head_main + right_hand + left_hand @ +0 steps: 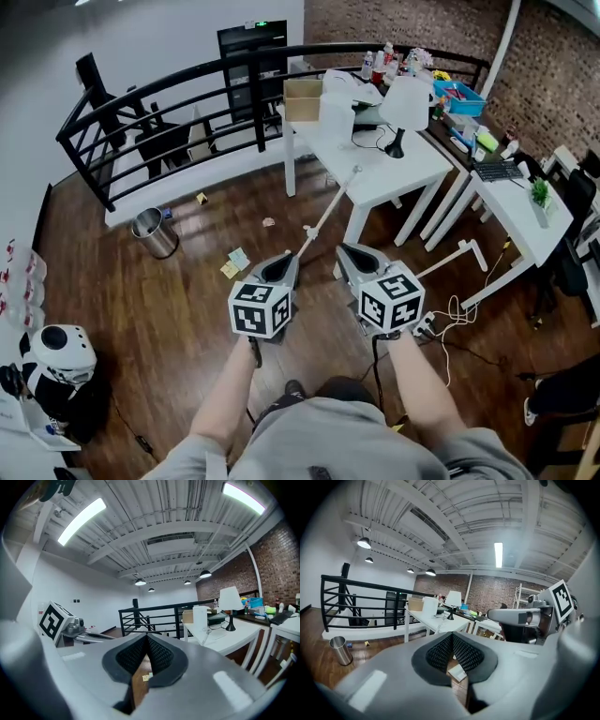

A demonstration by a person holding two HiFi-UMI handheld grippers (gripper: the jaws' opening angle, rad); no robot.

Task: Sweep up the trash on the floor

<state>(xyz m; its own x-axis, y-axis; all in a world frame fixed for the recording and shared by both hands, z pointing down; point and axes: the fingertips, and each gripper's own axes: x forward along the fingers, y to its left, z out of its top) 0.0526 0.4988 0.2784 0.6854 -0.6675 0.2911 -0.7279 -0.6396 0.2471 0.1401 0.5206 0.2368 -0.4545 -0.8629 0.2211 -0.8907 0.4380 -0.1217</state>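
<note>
Both claws are fully closed and hold nothing. In the left gripper view, the left gripper (452, 638) has its ribbed pads pressed together, with only floor and a pale scrap showing below them. The right gripper view shows the right gripper (146, 641) the same way, pads meeting and nothing between them. From the head view I see the left gripper (289, 259) and right gripper (345, 249) side by side, close but apart, both pointing out over the wooden floor (187, 309).

The trash lies scattered on that floor. A small cluster of yellow and pale paper scraps (234, 262) sits just ahead and to the left of the left gripper. A crumpled bit (269, 222) lies further out, and a yellow piece (202, 198) lies near the foot of the black railing (169, 103).

The steel bin (155, 232) stands upright on the floor to the left, well apart from both grippers and near the railing's base. It is open at the top, and I cannot make out anything inside it. An open cardboard box (302, 98) sits on the far corner of the white table (412, 164), its contents hidden from me. On the desk beyond, a blue tray (459, 97) holds small items I cannot identify.

A white pole (333, 202) slants from the table edge down toward the floor ahead of the left gripper.
</note>
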